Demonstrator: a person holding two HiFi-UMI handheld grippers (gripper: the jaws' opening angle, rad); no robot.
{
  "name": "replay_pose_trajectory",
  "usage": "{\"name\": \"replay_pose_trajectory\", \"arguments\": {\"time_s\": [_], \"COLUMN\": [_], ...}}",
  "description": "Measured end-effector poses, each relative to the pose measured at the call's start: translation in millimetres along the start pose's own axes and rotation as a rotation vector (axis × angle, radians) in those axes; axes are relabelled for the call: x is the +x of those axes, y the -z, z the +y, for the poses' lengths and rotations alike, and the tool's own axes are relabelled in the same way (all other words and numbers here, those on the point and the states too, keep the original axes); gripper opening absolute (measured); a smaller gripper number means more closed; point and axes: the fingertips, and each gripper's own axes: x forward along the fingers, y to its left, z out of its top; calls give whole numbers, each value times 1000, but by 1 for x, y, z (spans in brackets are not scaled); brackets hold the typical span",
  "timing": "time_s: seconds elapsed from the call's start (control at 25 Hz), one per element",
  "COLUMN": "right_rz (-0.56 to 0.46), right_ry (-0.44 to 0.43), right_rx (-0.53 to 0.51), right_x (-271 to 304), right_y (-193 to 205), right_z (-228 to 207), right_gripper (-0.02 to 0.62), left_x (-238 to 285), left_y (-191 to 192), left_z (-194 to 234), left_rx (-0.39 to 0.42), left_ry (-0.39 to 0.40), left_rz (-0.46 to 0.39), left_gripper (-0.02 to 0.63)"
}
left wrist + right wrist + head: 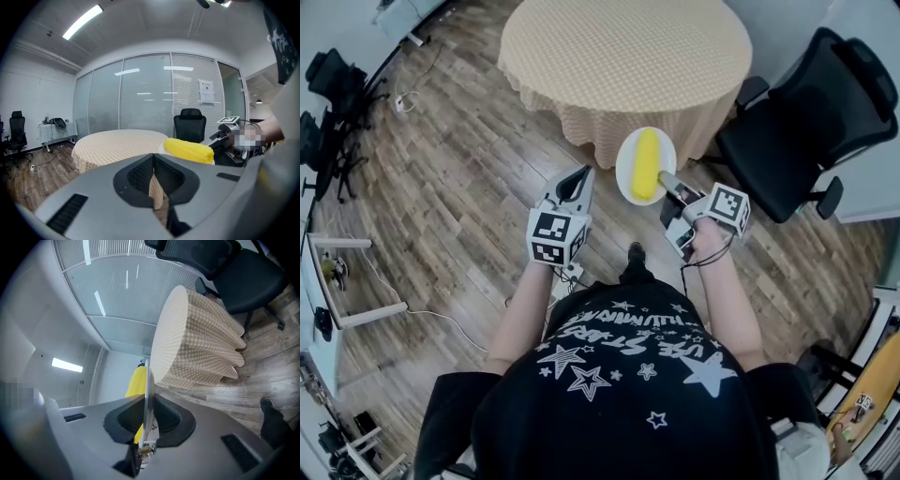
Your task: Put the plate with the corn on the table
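A white plate (627, 170) carrying a yellow corn cob (646, 163) hangs in the air just in front of the round table (623, 52), held by its near rim in my right gripper (666, 178). In the right gripper view the plate (147, 399) is edge-on, pinched between the jaws, with the corn (135, 380) behind it. My left gripper (575, 185) is to the plate's left, its jaws closed together with nothing held. From the left gripper view the corn (189, 149) shows beside the table (115, 143).
A black office chair (806, 122) stands right of the table, close to my right arm. Another black chair (333, 84) and cables lie at the far left on the wooden floor (441, 159). A white stand (337, 281) is at my left.
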Motion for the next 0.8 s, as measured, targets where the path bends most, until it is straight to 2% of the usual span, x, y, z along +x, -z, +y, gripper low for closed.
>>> {"name": "replay_pose_trajectory", "arguments": {"time_s": [0.4,0.8], "right_rz": [45,79], "right_ry": [-12,-23], "right_rx": [-6,4], "right_x": [23,45], "right_y": [-73,-95], "right_z": [-12,-18], "right_gripper": [46,46], "left_x": [68,81], "left_y": [-25,-26], "left_z": [7,20], "left_rx": [-10,-23], "left_ry": [-55,-94], "left_rz": [-4,9], "left_gripper": [8,8]}}
